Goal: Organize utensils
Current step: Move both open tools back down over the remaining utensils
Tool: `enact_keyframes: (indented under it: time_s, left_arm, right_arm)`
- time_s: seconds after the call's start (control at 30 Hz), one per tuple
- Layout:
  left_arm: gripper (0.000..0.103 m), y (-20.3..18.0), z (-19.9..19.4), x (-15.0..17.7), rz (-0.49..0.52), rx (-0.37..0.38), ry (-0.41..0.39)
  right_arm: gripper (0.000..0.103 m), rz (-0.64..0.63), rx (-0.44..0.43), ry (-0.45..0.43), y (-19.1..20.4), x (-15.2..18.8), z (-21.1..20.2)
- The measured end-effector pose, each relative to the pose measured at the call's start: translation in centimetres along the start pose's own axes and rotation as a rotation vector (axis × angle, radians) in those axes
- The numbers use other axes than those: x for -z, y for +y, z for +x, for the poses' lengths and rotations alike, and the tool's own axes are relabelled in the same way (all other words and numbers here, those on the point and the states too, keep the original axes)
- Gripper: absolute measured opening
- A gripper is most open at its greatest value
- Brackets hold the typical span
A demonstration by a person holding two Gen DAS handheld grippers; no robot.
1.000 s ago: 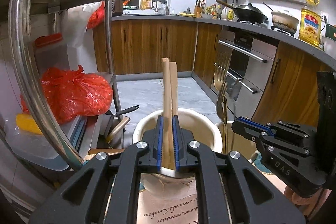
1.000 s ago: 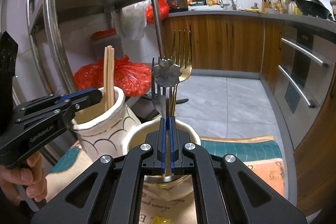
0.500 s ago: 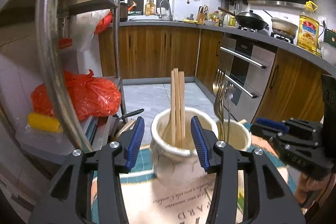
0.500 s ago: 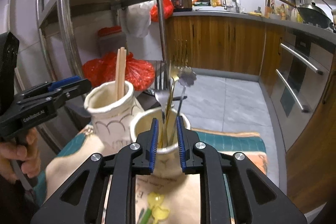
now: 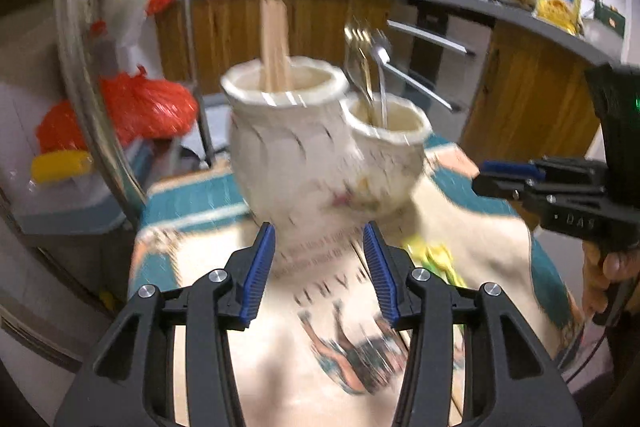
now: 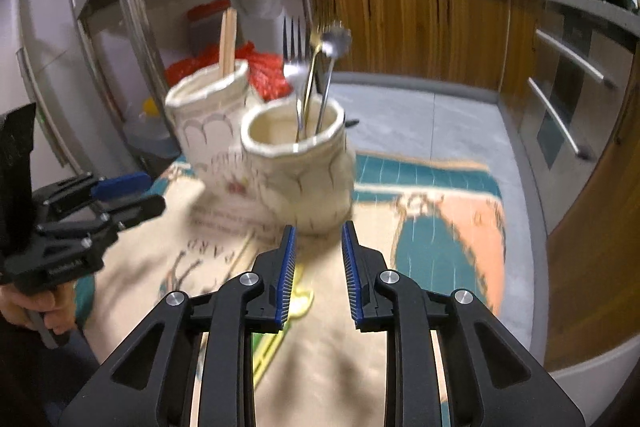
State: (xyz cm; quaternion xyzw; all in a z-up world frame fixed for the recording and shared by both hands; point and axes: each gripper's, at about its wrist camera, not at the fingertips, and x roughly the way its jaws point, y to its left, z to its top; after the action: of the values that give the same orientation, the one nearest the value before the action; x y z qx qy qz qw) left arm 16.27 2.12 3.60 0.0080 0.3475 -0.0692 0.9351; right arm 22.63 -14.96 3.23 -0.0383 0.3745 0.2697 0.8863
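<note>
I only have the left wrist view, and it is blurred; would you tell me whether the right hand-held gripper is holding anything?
Observer: No. The right wrist view shows the right hand-held gripper open and empty, just short of the smaller jar.
Operator: Thank you. What exactly stands in that jar?
Observer: A silver fork, a gold-coloured utensil and a flower-headed utensil, their heads pointing up above the rim.
</note>
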Motion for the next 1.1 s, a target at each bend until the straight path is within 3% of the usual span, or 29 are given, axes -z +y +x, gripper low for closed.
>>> enact_keyframes:
  time_s: [0.4, 0.67, 0.9, 1.1]
  left_arm:
    - [0.046, -4.2, 2.7, 3.9, 0.099, 0.039, 0.138]
    - [0.044, -4.4, 3.4, 4.3, 0.118, 0.035, 0.169]
    - [0.027, -4.3, 3.8, 4.4, 0.108, 0.072, 0.195]
    - [0.019, -4.7, 4.1, 4.2, 0.128, 0.048, 0.199]
  right_arm:
    - [0.026, -0.033, -0.061, 0.141, 1.8, 4.6, 1.8]
    - [0.026, -0.060, -0.065, 0.188, 2.6, 5.8, 2.7]
    - [0.026, -0.062, -0.069, 0.211, 2.5, 6.2, 2.9]
    - [0.024, -0.071, -0.057, 0.221, 2.7, 5.9, 3.3]
